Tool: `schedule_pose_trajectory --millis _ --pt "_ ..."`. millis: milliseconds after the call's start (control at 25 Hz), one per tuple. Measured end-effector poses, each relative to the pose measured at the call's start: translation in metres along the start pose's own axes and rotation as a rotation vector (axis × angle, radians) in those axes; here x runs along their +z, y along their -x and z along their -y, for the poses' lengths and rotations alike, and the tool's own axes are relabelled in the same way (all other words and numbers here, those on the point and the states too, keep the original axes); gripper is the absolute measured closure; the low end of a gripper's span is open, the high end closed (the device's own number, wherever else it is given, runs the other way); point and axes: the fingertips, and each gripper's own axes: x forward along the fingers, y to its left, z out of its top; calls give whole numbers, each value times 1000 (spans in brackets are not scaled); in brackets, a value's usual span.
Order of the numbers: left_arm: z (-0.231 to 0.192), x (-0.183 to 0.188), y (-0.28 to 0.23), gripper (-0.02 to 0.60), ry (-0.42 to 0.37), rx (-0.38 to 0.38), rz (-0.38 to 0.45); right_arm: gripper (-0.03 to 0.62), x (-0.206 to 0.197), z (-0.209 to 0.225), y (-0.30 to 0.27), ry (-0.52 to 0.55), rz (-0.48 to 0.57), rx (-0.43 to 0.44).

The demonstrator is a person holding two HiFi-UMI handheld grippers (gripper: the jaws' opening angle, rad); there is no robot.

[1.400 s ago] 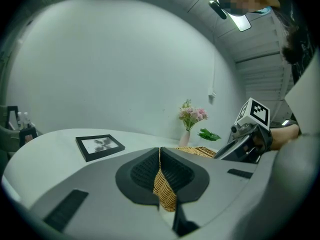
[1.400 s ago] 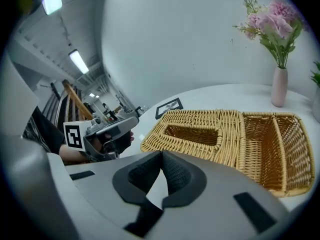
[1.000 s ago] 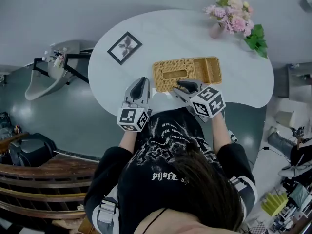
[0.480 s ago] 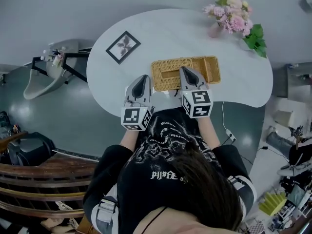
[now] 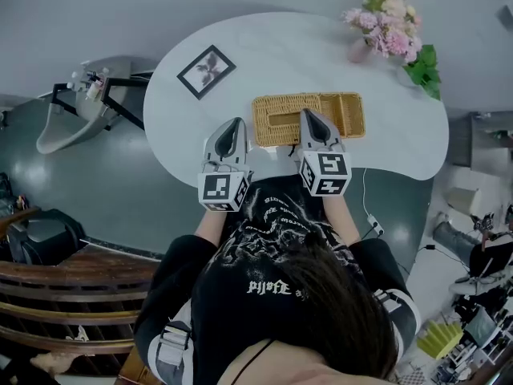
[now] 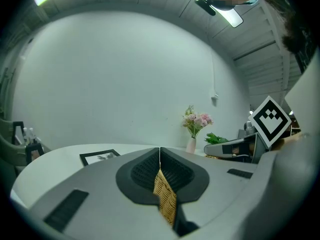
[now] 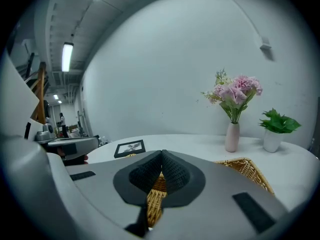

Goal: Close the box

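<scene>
A woven wicker box (image 5: 276,119) lies on the white table (image 5: 288,50). A slotted wicker lid covers its left part, and its right compartment (image 5: 346,115) is uncovered. My right gripper (image 5: 309,119) is shut, with its tip over the box's front middle, where the lid meets the uncovered part. In the right gripper view the jaws (image 7: 161,155) meet, and wicker (image 7: 155,196) shows through the gap below them. My left gripper (image 5: 232,128) is shut too, just left of the box's near-left corner. Wicker (image 6: 165,196) also shows under its closed jaws (image 6: 159,151).
A framed picture (image 5: 206,70) lies at the table's back left. A vase of pink flowers (image 5: 378,22) and a small green plant (image 5: 422,66) stand at the back right. A white cable (image 5: 365,195) hangs off the near edge. A stand with bottles (image 5: 84,95) is left of the table.
My right gripper has swung from lying slanted at the box's front edge to pointing straight over the box, and its jaws have shut. The left gripper has barely moved.
</scene>
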Motion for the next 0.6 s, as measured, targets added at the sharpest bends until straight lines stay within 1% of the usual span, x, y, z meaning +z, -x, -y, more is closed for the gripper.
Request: schedule_pose_trajectory --millis 120,320,600 --pt "0 2 2 557 -14 4 -3 570 -1 -4 1 17 -1 2" --pt "-3 -2 5 557 -16 5 -17 571 -10 -9 2 27 -21 30" --pt "-2 -5 9 557 -14 -3 -28 571 -17 -8 7 56 -45 27"
